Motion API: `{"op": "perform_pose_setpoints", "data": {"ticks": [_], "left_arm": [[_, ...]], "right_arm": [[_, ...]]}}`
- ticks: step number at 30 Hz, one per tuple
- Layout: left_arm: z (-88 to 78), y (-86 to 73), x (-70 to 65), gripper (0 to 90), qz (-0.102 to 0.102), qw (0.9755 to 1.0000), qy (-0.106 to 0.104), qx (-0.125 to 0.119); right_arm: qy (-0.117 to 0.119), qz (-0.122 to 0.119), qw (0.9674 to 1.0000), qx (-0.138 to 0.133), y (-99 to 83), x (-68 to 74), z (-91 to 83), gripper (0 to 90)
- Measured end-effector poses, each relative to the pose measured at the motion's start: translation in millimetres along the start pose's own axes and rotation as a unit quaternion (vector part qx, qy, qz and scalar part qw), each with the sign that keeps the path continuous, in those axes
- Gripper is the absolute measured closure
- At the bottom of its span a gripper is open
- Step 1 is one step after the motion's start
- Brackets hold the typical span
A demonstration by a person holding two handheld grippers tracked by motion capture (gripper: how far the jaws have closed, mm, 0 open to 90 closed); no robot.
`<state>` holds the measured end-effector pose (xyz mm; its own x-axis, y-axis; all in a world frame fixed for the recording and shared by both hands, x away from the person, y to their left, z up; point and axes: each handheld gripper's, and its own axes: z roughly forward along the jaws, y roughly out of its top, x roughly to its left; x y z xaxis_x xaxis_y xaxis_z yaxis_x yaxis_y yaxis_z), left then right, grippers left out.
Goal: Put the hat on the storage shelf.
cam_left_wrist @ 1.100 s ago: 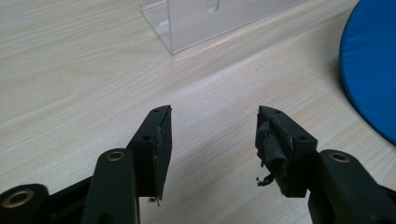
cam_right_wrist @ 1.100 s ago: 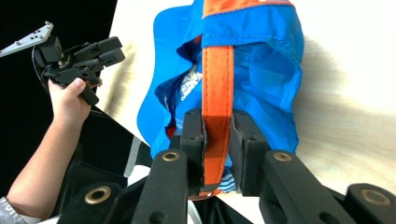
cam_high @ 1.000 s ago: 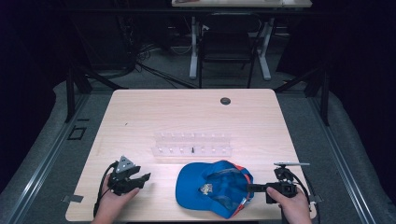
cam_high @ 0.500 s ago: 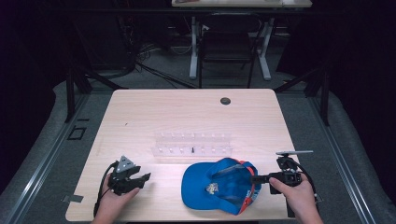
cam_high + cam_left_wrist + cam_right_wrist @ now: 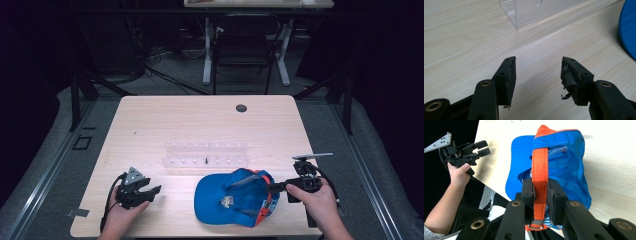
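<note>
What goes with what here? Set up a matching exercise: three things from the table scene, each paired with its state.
Things:
1. blue fabric cap with orange strap
2. left gripper
3. clear plastic rack

States:
A. jaws apart, nothing between them
B. stands alone mid-table, untouched
C. strap pinched by the right gripper

Pairs: 1-C, 2-A, 3-B

The left tool (image 5: 537,72) hovers with jaws apart over the wooden table (image 5: 461,37), a clear rack (image 5: 534,10) ahead.

A lab or test room; dark curtained walls, loose floor cables (image 5: 165,75), metal frame rails (image 5: 45,165), one bare wooden table (image 5: 200,120).
</note>
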<state>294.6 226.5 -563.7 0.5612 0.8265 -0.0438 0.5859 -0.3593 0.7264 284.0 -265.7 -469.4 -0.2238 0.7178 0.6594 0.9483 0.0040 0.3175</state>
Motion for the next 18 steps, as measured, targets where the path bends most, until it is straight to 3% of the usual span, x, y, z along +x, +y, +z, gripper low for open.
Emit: {"op": "perform_pose_setpoints", "data": {"ticks": [4, 5, 12, 18], "left_arm": [[0.1, 0.0, 0.0, 46.5, 0.000, 1.0000, 0.000, 0.000], [0.0, -0.1, 0.0, 46.5, -0.001, 1.0000, 0.000, 0.001], [0.0, -0.1, -0.1, 46.5, -0.002, 1.0000, 0.000, 0.001], [0.4, -0.1, -0.2, 46.5, 0.000, 1.0000, 0.000, 0.001]], "right_arm": [[0.003, 0.008, 0.9999, -0.008, 1.7, 3.9, -2.9, 77.7], [0.005, 0.001, 1.0000, 0.003, 3.1, 3.2, -5.5, 77.7], [0.030, 0.012, 0.9995, 0.008, 7.5, 7.1, -10.4, 77.9], [0.031, 0.013, 0.9994, 0.010, 11.0, 15.5, -17.1, 77.9]]}}
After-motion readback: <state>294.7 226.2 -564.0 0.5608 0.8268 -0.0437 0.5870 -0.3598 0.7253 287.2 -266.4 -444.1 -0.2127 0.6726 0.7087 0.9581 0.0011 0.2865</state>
